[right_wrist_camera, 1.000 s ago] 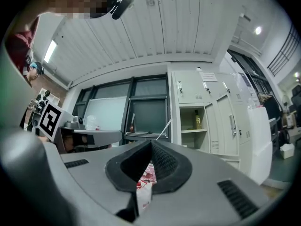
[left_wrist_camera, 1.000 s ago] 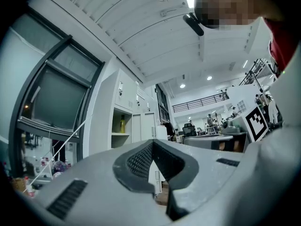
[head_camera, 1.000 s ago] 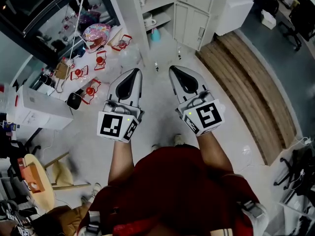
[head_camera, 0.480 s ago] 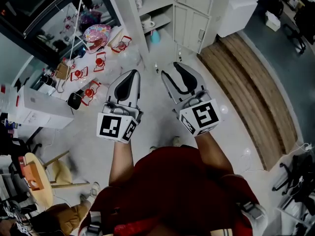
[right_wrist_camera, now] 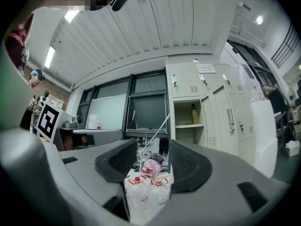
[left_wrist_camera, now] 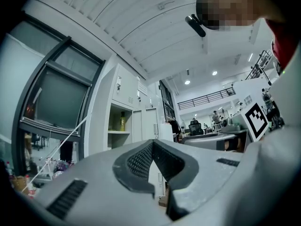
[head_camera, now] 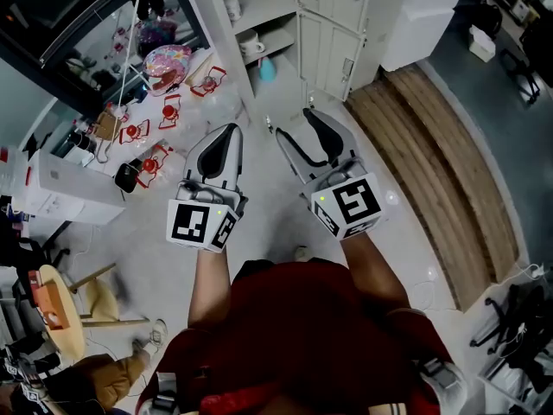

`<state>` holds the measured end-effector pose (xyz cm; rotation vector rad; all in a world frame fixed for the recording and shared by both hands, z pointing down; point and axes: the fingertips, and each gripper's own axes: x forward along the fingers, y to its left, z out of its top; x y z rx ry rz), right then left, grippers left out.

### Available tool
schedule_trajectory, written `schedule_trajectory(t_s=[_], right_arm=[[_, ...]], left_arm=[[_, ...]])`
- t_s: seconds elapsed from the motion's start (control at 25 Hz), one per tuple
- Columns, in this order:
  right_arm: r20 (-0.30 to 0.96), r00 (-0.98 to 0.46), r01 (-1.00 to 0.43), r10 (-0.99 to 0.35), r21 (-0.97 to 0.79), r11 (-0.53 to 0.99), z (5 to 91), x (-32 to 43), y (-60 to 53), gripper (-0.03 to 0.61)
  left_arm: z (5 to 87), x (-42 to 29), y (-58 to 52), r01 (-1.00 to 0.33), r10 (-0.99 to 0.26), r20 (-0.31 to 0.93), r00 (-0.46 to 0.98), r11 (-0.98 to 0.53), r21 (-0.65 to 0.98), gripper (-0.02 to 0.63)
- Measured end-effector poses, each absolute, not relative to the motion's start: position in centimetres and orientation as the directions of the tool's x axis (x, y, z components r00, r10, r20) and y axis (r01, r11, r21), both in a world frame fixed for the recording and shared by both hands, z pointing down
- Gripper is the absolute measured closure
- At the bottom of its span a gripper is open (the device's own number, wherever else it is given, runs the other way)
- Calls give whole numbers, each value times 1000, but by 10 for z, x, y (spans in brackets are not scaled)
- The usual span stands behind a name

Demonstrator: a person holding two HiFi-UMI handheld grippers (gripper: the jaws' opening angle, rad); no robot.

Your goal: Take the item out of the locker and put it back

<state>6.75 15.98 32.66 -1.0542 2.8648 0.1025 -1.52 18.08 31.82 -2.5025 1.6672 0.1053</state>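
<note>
A bank of white lockers (head_camera: 333, 33) stands ahead of me, with one open compartment (head_camera: 259, 3). In the gripper views a yellow bottle (left_wrist_camera: 122, 122) (right_wrist_camera: 194, 113) stands upright on the shelf of that open compartment. My left gripper (head_camera: 230, 133) (left_wrist_camera: 153, 145) is shut with nothing in it, held level in front of me. Beside it, my right gripper (head_camera: 301, 124) (right_wrist_camera: 153, 160) is open; its jaws have just been opening and nothing is between them. Both grippers are well short of the locker.
Several water jugs with red caps (head_camera: 157, 159) (right_wrist_camera: 141, 192) and a pink helmet-like thing (head_camera: 169, 59) lie on the floor at the left. A wooden platform (head_camera: 432, 145) runs along the right. A white box (head_camera: 65, 199) and a stool (head_camera: 65, 318) are at my left.
The right gripper's jaws have gone from shut to open. Both grippers and I have moved a little toward the lockers.
</note>
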Motion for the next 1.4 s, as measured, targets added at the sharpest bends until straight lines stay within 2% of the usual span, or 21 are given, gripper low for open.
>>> schedule_trajectory(t_s=[0.6, 1.4], right_arm=[[-143, -768, -636, -625, 53, 770, 304, 85, 116, 377], [-125, -689, -724, -714, 61, 687, 293, 27, -46, 371]], left_arm=[[308, 11, 141, -916, -909, -125, 397, -384, -116, 607], [300, -61, -16, -900, -886, -161, 436, -422, -113, 607]])
